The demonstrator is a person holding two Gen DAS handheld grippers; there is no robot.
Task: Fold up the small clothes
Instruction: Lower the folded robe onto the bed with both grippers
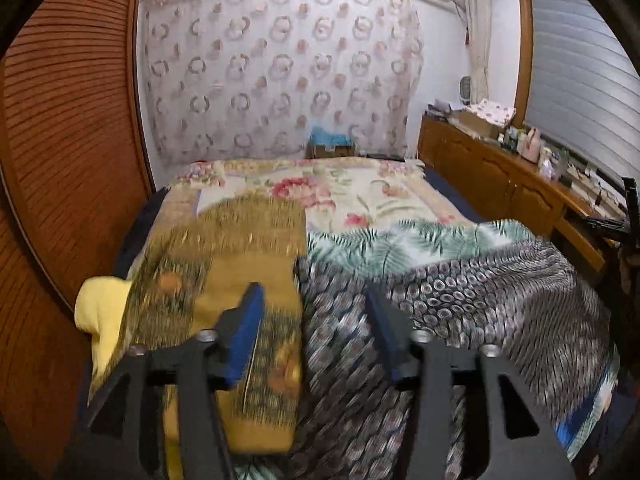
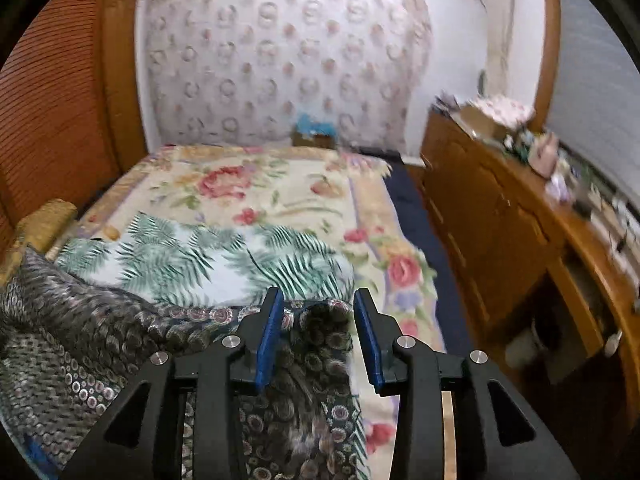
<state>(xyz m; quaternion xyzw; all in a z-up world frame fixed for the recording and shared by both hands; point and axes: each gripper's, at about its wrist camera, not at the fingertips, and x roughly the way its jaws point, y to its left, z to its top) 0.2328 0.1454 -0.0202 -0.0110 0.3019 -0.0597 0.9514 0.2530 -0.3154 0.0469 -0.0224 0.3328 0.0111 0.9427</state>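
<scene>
A dark peacock-feather garment (image 1: 460, 288) lies rumpled on the near part of the bed. My left gripper (image 1: 313, 292) hovers over its left edge, open, with nothing between the blue pads. Beside it on the left lies a folded mustard-yellow patterned garment (image 1: 240, 280), with a plain yellow cloth (image 1: 100, 312) at its left. My right gripper (image 2: 318, 296) is open over the right corner of the peacock-feather garment (image 2: 80, 320); a fold of it sits loose between the fingers, and the pads stand clear of it. A white fern-print cloth (image 2: 200, 256) lies spread beyond it.
The floral bedspread (image 2: 260, 184) covers the bed to the far wall. A long wooden dresser (image 2: 500, 208) with clutter on top runs along the right side. A slatted wooden door (image 1: 60, 120) stands at the left. A box (image 1: 330, 144) sits past the bed's far end.
</scene>
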